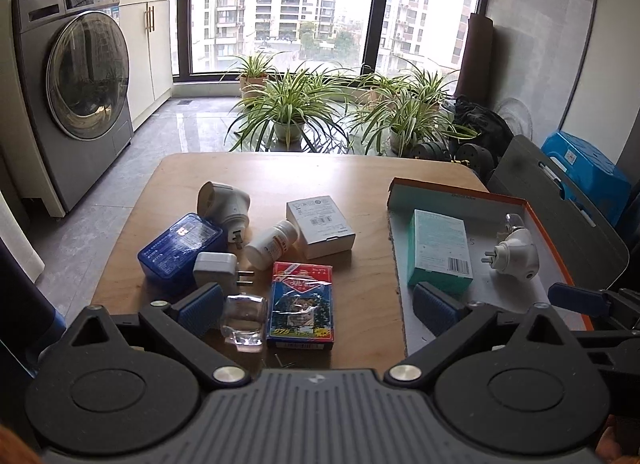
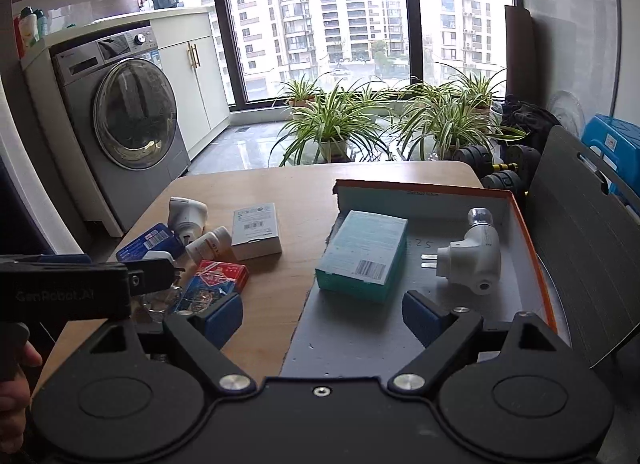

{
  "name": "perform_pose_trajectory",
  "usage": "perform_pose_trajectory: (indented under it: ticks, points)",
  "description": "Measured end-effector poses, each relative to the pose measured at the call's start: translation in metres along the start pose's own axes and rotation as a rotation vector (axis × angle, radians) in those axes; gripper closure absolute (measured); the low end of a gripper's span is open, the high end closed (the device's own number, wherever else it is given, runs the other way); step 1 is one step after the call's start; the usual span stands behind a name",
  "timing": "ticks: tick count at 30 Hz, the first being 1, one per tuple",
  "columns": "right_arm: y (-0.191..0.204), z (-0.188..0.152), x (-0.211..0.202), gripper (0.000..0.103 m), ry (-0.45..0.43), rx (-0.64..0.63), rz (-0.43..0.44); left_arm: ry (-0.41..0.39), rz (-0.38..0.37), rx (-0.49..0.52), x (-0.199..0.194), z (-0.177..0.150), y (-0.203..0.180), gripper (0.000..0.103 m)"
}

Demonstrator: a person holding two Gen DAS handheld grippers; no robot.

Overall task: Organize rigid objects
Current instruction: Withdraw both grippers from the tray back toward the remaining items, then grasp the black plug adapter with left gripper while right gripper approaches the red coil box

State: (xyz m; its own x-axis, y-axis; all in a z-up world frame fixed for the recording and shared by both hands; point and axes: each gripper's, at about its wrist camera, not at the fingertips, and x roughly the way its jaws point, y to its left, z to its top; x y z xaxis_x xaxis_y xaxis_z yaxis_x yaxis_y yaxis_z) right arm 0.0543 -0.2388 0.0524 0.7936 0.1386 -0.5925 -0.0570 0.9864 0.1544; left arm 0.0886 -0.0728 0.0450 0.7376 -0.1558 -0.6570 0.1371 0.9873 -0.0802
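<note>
On wooden table (image 1: 360, 288), boxy cartons (rigid)

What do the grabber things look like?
Each gripper is black with round discs and silver screws at its base. The left gripper and right gripper both end in ridged blue pads. The left one's side reads "GenRobot.AI" in grey letters.

- "GenRobot.AI" on my left gripper (image 2: 64, 296) body, seen at left of my right wrist view
- "975" on card pack (image 1: 301, 306), between my left fingers
- Handwritten "25" on tray (image 2: 424, 243) floor ahead
- Other box labels: unreadable
</note>
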Motion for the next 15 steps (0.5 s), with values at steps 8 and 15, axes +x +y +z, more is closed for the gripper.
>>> perform_pose_trajectory:
  ticks: [8,15]
  points:
    - [0.031,-0.006,0.011,0.001,0.021,-0.050,0.048,0.018,0.049,-0.058,-0.007,-0.012,0.039,0.000]
    - [0.035,-0.019,0.017,0.001,0.050,-0.064,0.047,0.069,0.059,-0.079,0.000,-0.034,0.059,0.000]
